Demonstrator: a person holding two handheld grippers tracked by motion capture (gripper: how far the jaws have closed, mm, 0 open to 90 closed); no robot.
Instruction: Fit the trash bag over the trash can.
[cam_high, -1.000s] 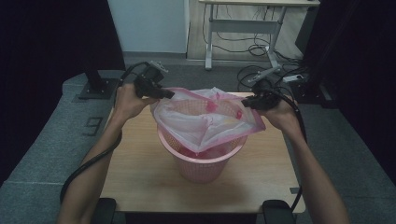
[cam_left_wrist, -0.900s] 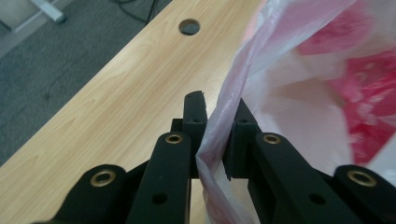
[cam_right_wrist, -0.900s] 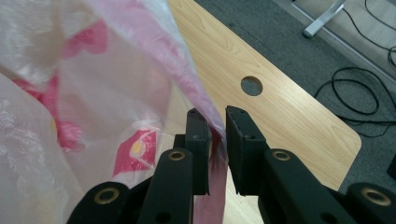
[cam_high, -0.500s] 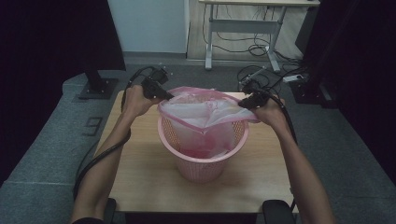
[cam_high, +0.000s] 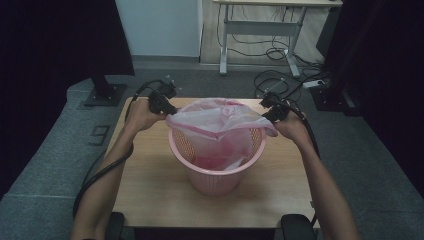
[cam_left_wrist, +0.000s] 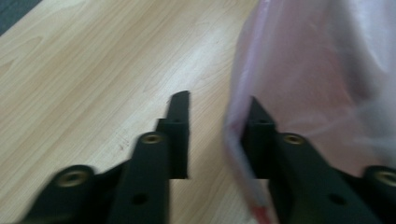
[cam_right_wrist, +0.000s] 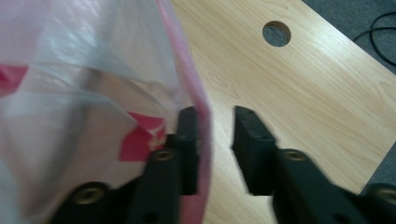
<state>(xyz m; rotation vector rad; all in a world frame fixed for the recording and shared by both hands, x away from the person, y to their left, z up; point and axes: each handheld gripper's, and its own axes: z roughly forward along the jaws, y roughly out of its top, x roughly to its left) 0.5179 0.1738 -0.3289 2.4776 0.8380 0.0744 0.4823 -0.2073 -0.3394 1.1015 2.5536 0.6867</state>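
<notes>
— What is in the pink basket (cam_high: 217, 172)?
— A thin pink plastic bag (cam_high: 220, 120); it lies over the rim and hangs inside, on the wooden table (cam_high: 150, 185).
— And the grippers?
— The left gripper (cam_left_wrist: 217, 123) and right gripper (cam_right_wrist: 215, 135) have just been opening. The jaws stand partly apart, the bag edge loose between them, touching one jaw.

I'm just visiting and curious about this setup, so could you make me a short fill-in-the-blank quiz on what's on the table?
1. The pink basket stands on a ____ table.
2. The thin plastic bag hangs into the ____.
3. The jaws of the left gripper stand ____.

Missing words: wooden; basket; open
</notes>
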